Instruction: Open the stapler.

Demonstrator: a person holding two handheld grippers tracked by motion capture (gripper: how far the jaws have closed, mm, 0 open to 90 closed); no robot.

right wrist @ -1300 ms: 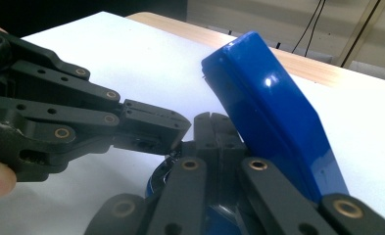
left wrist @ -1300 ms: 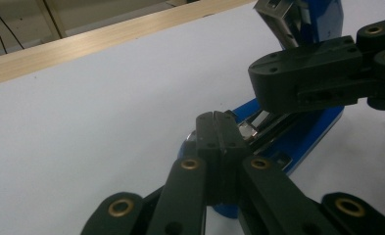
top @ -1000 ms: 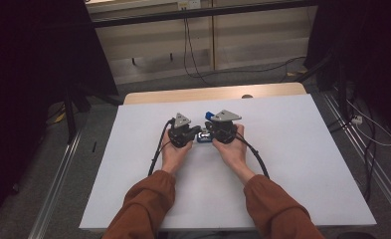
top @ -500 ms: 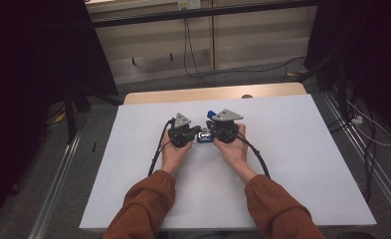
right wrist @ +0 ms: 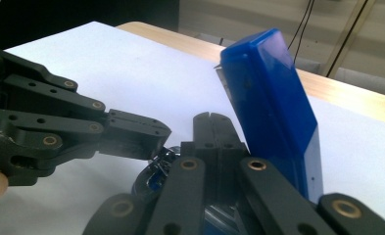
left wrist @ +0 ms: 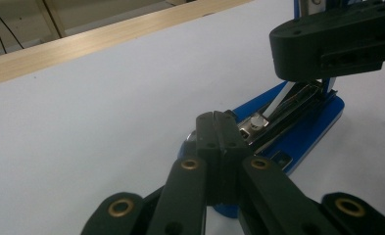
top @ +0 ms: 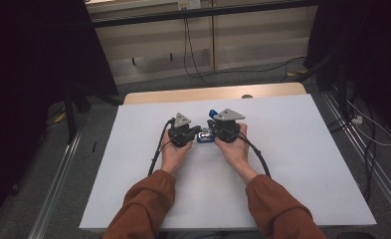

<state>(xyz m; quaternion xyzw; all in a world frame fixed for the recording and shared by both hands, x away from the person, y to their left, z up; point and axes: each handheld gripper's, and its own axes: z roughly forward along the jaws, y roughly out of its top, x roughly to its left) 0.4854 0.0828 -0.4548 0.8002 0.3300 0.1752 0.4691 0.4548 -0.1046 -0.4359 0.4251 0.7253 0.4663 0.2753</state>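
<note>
Blue stapler (top: 204, 137) sits mid-table (top: 302, 149) on the white sheet, between the 2 grippers, lid swung up (right wrist: 271, 98), metal magazine exposed (left wrist: 278, 110). Left gripper (top: 197, 132) has jaws pressed together, empty, tips at the stapler's base end. Right gripper (right wrist: 210, 117) is also clenched, gripping nothing, tips just beside the raised lid.

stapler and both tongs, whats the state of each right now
blue stapler: opened up, base flat on the white table, blue top swung upright, metal staple channel bared
left tongs: jaws shut together, tips at the stapler's base
right tongs: jaws shut together, beside the raised top
</note>
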